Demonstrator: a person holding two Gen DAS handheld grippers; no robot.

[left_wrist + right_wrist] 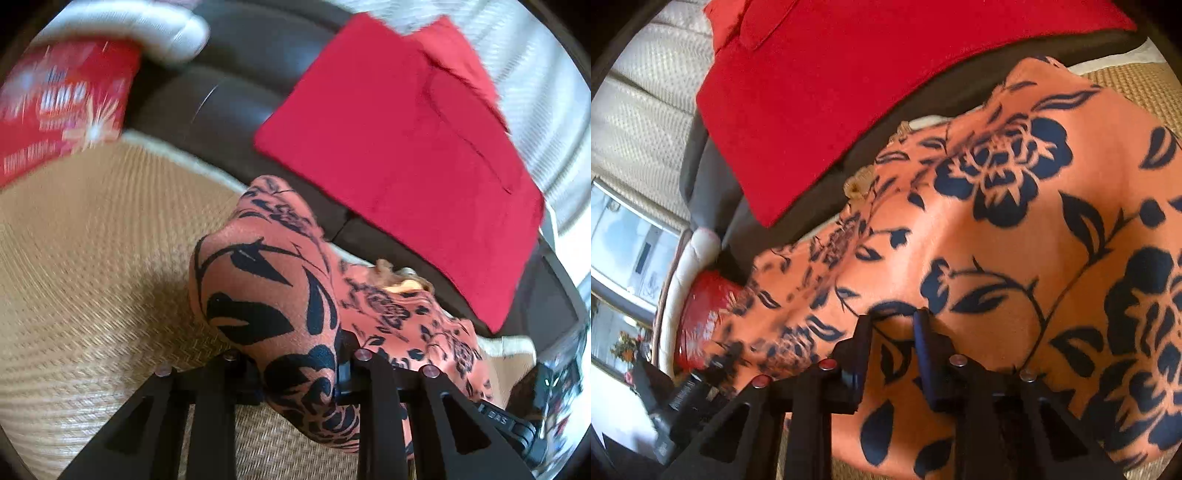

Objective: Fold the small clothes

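An orange garment with a dark floral print (273,280) hangs bunched from my left gripper (299,365), which is shut on it above a woven tan mat (92,258). In the right wrist view the same orange garment (1015,229) spreads wide, and my right gripper (894,332) is shut on a fold of it, with cloth pinched between its narrow-set fingers. A folded red garment (402,147) lies on a dark cushion behind; it also shows in the right wrist view (827,85).
A dark leather cushion (236,85) lies under the red garment. A red printed package (62,107) and a white roll (147,26) sit at the far left. A cream quilted cover (639,122) and a window (628,236) are at the side.
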